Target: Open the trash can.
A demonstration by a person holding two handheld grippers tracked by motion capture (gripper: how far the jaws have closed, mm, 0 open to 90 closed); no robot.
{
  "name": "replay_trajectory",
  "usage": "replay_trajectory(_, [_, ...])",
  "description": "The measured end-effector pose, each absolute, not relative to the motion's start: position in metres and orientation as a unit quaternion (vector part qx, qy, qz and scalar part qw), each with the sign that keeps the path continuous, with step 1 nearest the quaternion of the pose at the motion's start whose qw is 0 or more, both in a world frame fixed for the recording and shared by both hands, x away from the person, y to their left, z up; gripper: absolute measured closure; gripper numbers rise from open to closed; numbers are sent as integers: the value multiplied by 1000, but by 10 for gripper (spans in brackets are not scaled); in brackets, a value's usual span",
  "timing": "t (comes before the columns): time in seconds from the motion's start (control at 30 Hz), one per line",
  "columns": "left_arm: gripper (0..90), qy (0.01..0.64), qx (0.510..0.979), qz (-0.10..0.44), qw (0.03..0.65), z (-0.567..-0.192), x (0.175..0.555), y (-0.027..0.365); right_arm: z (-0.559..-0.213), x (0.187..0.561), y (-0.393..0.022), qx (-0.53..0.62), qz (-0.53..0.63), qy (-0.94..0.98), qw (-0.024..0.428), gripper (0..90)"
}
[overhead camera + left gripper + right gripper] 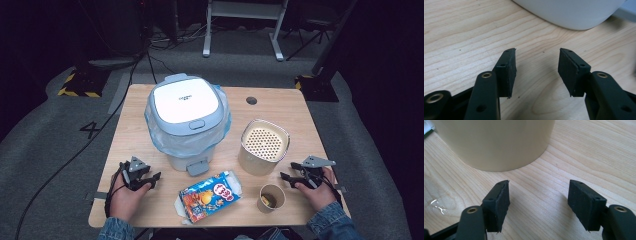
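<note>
Fingers first: both pairs stand parted with nothing but bare wood between them. On my left gripper (150,178) the ribbed black pads (506,72) hover low over the pale worktop (280,107), released, and the rounded white base of the pedal bin (571,12) sits just ahead of them. On my right gripper (289,176) the fingers (499,200) are likewise released, pointing at the smooth cream wall of the round canister (496,142), which stands near but apart from them.

From the high view, the canister (263,146) with its perforated lid stands toward the right edge of the worktop, just inward of my right hand, so I judge that hand the nearer one for it; its axis is upright. A small paper cup (272,198) sits near the front edge, close beside the same hand. The glossy, crinkled snack bag (209,196) lies flat at the front edge between my hands, its long axis slanting toward the far right. The bin (186,117), lined with a blue plastic bag and closed by a smooth white lid, fills the middle left.
</note>
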State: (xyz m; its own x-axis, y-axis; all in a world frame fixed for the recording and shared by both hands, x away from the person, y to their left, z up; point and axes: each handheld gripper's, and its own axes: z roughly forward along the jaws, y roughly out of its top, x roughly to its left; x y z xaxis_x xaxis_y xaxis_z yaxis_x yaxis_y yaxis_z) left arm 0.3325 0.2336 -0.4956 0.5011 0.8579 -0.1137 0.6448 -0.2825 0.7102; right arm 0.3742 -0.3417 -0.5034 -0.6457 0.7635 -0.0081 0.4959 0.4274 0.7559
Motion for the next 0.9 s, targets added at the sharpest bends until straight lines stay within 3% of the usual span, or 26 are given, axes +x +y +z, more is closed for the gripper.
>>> replay_trajectory(0.27, [577, 433, 802, 124, 393, -462, 329, 234, -503, 376, -345, 377, 378, 828, 174, 352])
replay_trajectory(0.53, [677, 378, 814, 99, 429, -425, 322, 230, -503, 373, -350, 370, 382, 829, 173, 422])
replay_trajectory(0.9, [675, 301, 832, 82, 460, -365, 311, 217, -503, 371, -350, 351, 391, 834, 167, 673])
